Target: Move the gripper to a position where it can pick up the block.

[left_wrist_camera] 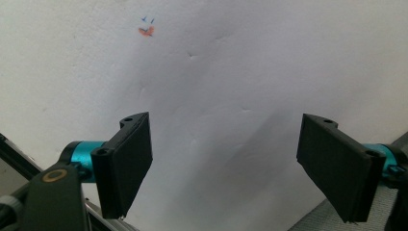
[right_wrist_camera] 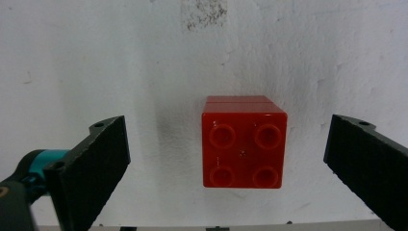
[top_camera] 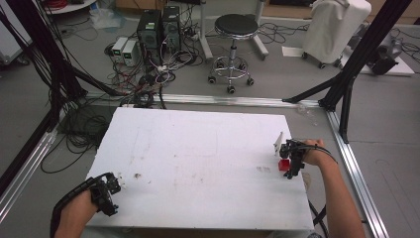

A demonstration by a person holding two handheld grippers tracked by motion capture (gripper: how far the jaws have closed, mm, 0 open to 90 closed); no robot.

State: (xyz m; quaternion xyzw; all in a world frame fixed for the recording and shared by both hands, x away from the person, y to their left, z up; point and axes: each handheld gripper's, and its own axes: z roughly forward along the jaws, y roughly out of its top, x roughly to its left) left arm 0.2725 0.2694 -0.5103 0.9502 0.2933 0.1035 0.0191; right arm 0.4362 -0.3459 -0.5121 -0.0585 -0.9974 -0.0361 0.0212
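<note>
A red four-stud building brick sits on the white tabletop near its right edge, studs facing the right claw's camera. The right claw hangs over it with jaws spread wide, one on each side, neither touching the brick. In the high view the brick lies just beside the right hand. The left claw, also wide and empty, hovers over bare tabletop at the near left corner, by a small orange mark
</note>
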